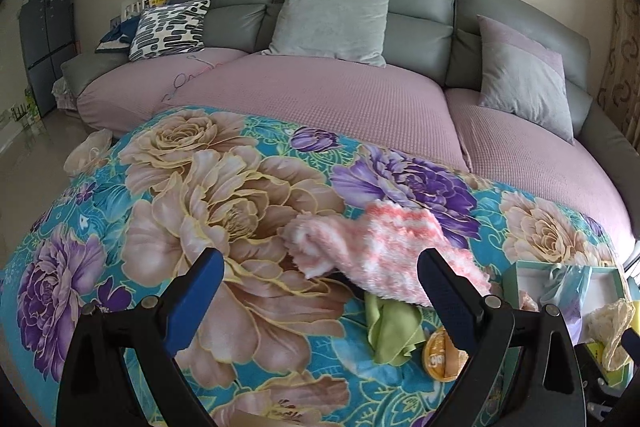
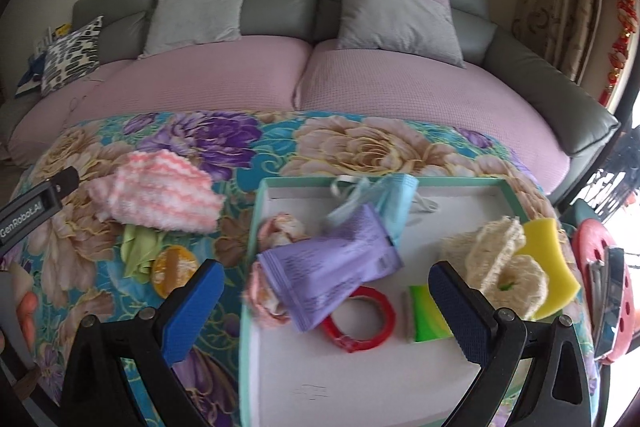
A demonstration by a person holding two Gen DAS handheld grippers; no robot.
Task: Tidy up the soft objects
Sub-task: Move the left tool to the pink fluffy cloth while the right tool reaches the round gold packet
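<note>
Left gripper (image 1: 320, 281) jaws apart, empty, above floral blanket (image 1: 224, 195); pink fuzzy cloth (image 1: 384, 251) lies on it. Right gripper (image 2: 326, 297) apart over tray (image 2: 250, 267) holding purple pouch (image 2: 336, 263).

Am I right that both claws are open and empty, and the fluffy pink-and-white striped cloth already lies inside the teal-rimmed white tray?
Not quite. The fluffy pink-and-white striped cloth lies on the floral blanket, outside the teal-rimmed white tray and to its left, as the right wrist view shows. The rest holds: the left claw and right claw are both open and empty.
</note>
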